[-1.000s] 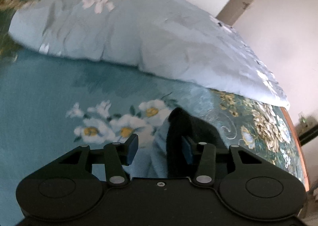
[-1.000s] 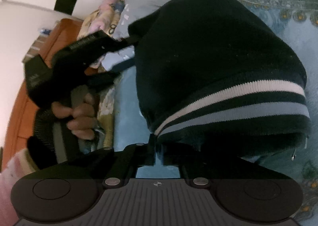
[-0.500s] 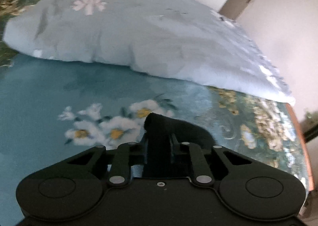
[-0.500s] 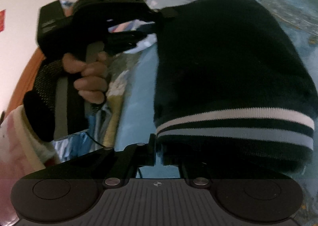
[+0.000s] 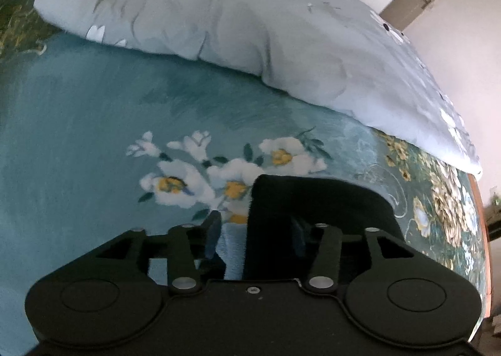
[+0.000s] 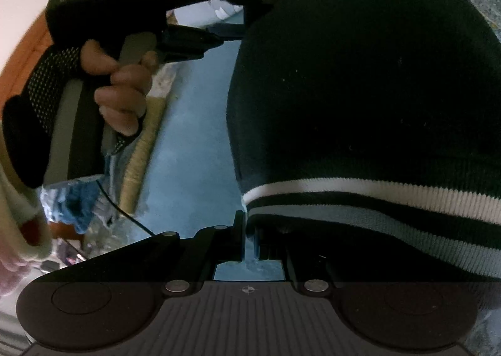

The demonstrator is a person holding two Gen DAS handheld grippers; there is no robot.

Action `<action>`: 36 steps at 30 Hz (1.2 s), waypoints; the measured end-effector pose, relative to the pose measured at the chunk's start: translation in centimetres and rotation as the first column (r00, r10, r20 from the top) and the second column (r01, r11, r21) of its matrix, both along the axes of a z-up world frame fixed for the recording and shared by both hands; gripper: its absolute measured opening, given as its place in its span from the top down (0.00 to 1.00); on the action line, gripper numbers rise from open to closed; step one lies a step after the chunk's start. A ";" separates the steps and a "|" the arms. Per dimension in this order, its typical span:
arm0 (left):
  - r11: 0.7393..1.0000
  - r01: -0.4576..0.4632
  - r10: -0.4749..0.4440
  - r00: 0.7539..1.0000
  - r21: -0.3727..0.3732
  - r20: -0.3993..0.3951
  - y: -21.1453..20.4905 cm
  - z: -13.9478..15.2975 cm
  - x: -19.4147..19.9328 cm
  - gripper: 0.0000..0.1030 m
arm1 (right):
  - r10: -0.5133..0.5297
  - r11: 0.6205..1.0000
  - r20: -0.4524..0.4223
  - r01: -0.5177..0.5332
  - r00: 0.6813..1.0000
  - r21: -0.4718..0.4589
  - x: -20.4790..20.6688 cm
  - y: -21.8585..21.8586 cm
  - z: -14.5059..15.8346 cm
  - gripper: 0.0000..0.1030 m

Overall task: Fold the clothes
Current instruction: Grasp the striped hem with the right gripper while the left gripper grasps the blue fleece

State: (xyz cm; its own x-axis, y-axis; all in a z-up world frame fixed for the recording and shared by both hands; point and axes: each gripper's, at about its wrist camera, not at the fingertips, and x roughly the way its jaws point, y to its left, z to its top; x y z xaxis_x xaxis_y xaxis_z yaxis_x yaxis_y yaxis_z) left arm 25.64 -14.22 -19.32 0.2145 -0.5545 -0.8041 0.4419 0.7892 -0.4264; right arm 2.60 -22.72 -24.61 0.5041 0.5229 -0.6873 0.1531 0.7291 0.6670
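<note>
Left gripper (image 5: pixel 255 230): jaws spread, black sweater (image 5: pixel 316 212) edge sits between the fingers against the right one, clear gap on the left side. Not clamped. It's low over the teal floral bedsheet (image 5: pixel 94 136), pointing toward the pale blue duvet (image 5: pixel 250 27) heaped further back.

Right gripper (image 6: pixel 250 237): jaws nearly together, pinching the sweater's striped hem (image 6: pixel 375 199) at its left corner. White and grey-blue bands run right from the grip.

Sweater (image 6: pixel 360 74) lies bunched on the bed, filling the right half of the right wrist view, spanning both grippers.

From the right wrist view the left gripper (image 6: pixel 231 33) comes in from the upper left, fingers level, tips at the sweater's far edge. The hand (image 6: pixel 122 86) wraps its handle from below, fingers curled on the trigger, wearing a black fingerless mesh glove (image 6: pixel 47 83). Light sleeve (image 6: pixel 18 215) at the left edge.
</note>
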 end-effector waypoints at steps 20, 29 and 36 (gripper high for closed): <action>0.981 -0.023 0.014 0.999 -0.193 -0.051 0.3 1.5 -1.1 0.45 | 0.021 1.000 0.036 -0.021 0.999 -0.003 -0.4 0.3 3.0 0.62; 0.989 -0.032 0.027 0.999 -0.141 -0.040 0.3 0.9 -0.9 0.35 | -0.017 1.000 0.023 0.016 1.000 0.022 -5.3 -4.5 6.5 0.58; 0.986 -0.053 0.042 0.997 -0.156 -0.068 0.7 0.5 -0.8 0.33 | -0.248 0.968 0.037 0.249 0.968 -0.026 -4.6 -12.2 6.7 0.48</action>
State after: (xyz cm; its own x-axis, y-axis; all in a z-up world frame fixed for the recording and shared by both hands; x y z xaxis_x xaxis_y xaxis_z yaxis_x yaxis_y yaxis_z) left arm 24.82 -13.51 -18.86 0.1940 -0.6658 -0.7205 0.3729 0.7293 -0.5736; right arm -1.98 -34.87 -17.96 0.6382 0.3575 -0.6818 0.3105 0.6909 0.6529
